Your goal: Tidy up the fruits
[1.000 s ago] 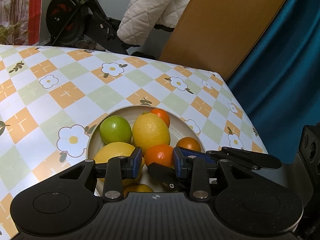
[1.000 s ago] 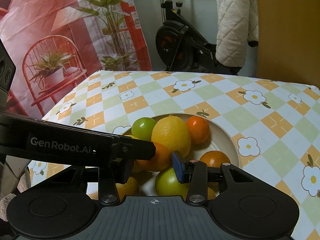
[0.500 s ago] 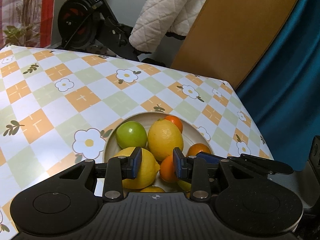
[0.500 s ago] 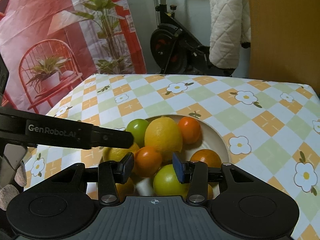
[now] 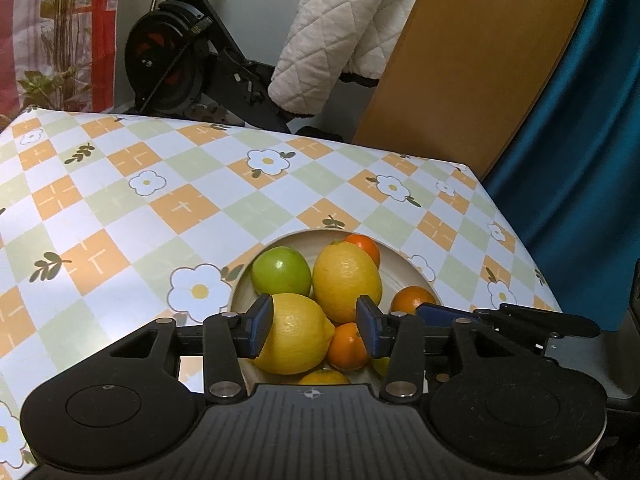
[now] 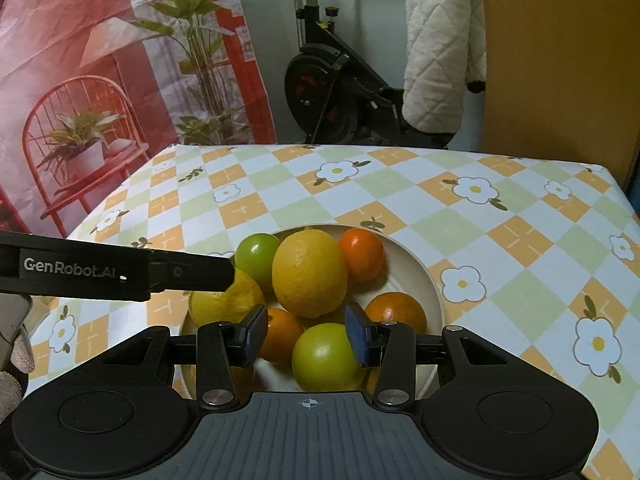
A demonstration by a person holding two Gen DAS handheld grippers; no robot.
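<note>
A cream bowl (image 5: 404, 258) on the checked tablecloth holds two lemons, green fruits and several oranges. My left gripper (image 5: 314, 331) hovers over its near side with the jaws opening. A lemon (image 5: 294, 334) and a small orange (image 5: 348, 346) lie below the gap, and the pads press on neither. My right gripper (image 6: 306, 334) is open above a green fruit (image 6: 324, 356) and an orange (image 6: 282, 334), touching nothing. The big lemon (image 6: 310, 272) sits mid-bowl. One left finger (image 6: 192, 270) reaches in from the left in the right wrist view.
The floral checked table (image 5: 160, 208) stretches beyond the bowl (image 6: 424, 276). Behind its far edge stand an exercise bike (image 5: 180, 60) with a white quilted cover (image 5: 340, 32), a brown board (image 5: 460, 60) and a teal curtain (image 5: 580, 140). A gloved hand (image 6: 12, 364) shows at the left.
The left jaws have widened. The small orange that stood between the left pads now lies lower in the bowl, and the left view has tilted up. The right gripper has barely moved.
</note>
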